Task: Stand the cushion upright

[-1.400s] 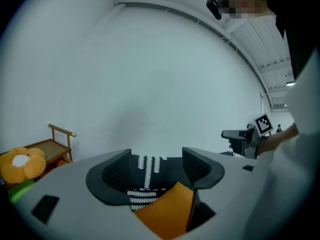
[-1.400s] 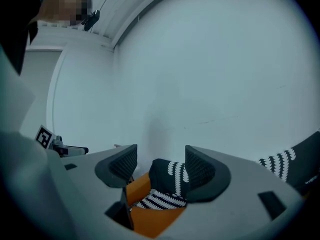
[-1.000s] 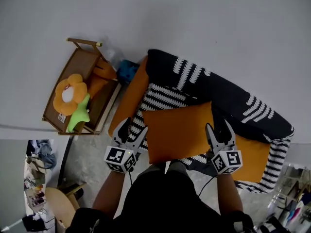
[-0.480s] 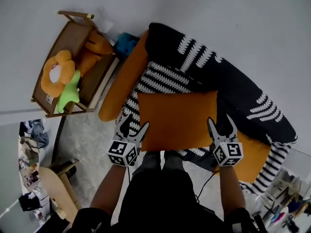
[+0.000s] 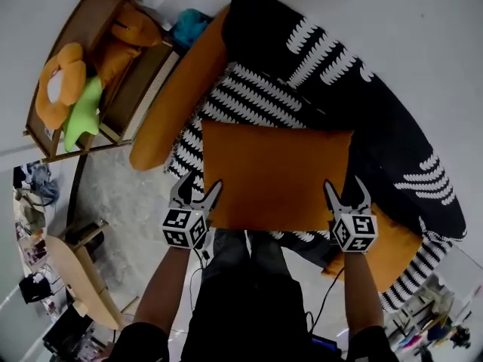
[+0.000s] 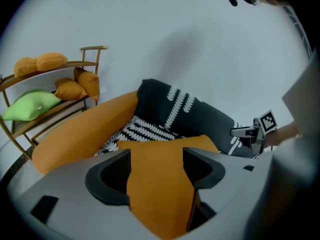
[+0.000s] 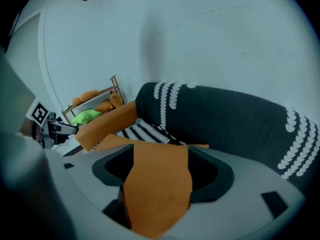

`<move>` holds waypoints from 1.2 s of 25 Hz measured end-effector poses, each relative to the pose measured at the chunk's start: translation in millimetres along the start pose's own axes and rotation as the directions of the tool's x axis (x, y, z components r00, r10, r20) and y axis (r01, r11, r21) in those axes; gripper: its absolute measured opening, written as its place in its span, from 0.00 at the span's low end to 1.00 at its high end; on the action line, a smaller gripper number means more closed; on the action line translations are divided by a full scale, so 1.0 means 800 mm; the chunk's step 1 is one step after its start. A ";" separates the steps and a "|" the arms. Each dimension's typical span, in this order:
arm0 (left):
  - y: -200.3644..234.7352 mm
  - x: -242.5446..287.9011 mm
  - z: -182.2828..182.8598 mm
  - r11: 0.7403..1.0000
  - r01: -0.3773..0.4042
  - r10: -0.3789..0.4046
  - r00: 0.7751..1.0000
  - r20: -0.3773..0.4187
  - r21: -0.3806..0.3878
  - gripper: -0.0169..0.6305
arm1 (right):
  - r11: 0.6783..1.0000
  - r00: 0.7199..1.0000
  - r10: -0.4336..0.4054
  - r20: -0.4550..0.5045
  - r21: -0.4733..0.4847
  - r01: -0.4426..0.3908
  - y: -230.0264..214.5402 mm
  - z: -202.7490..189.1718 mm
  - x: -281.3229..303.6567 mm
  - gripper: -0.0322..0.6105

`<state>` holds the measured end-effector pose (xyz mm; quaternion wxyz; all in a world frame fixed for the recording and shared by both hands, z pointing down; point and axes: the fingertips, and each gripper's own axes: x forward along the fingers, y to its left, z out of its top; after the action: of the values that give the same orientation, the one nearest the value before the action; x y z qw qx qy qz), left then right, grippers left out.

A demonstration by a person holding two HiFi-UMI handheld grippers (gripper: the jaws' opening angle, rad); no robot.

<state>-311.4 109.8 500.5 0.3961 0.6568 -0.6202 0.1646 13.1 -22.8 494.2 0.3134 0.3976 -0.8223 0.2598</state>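
A rectangular orange cushion (image 5: 275, 176) hangs in front of the black-and-white sofa seat (image 5: 249, 104), its long side level. My left gripper (image 5: 198, 181) is shut on its lower left corner, and the orange fabric (image 6: 160, 194) fills the gap between the pads. My right gripper (image 5: 345, 182) holds the lower right corner. Its jaws have just been opening, but the fabric (image 7: 155, 194) still touches both pads. Each gripper shows in the other's view: the right gripper (image 6: 255, 131) and the left gripper (image 7: 50, 126).
The sofa has a tall black back (image 5: 362, 104), an orange bolster arm (image 5: 177, 89) on the left and an orange arm (image 5: 392, 247) on the right. A wooden rack (image 5: 113, 104) with plush toys stands to the left. A wooden table (image 5: 75, 277) is at lower left.
Both grippers have come down with the cushion, which now hangs lower and closer over the sofa seat. The sofa and rack have slid up and left in the head view.
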 end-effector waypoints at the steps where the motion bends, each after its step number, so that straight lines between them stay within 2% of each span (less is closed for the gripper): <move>1: 0.005 0.006 -0.014 1.000 -0.009 0.009 1.000 -0.017 -0.010 0.54 | 1.000 1.000 0.004 -0.028 0.004 -0.004 -0.003 -0.016 0.005 0.58; 6: 0.045 0.046 -0.065 0.993 -0.059 0.051 0.996 -0.079 -0.099 0.60 | 1.000 0.991 -0.014 -0.134 0.000 0.014 -0.032 -0.079 0.046 0.63; 9: 0.071 0.064 -0.099 0.984 -0.095 0.076 0.989 -0.126 -0.153 0.63 | 0.999 0.978 -0.030 -0.205 0.030 0.037 -0.052 -0.119 0.068 0.65; 13: 0.085 0.083 -0.128 0.982 -0.110 0.082 0.980 -0.179 -0.154 0.65 | 0.994 0.968 -0.027 -0.249 0.096 0.052 -0.076 -0.145 0.081 0.67; 16: 0.091 0.093 -0.138 0.979 -0.099 0.064 0.980 -0.189 -0.178 0.67 | 0.993 0.963 -0.013 -0.271 0.111 0.045 -0.080 -0.151 0.090 0.71; 23: 0.095 0.109 -0.157 0.956 -0.059 -0.001 0.979 -0.204 -0.287 0.76 | 0.981 0.939 0.066 -0.338 0.196 0.002 -0.089 -0.176 0.109 0.80; 30: 0.090 0.125 -0.168 0.921 0.009 -0.100 0.972 -0.214 -0.388 0.83 | 0.941 0.928 0.143 -0.344 0.337 -0.020 -0.098 -0.195 0.119 0.88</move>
<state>-324.6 144.8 679.4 0.5908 0.5598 -0.5718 0.1034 78.8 -7.4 681.2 0.3784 0.3542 -0.7114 0.4747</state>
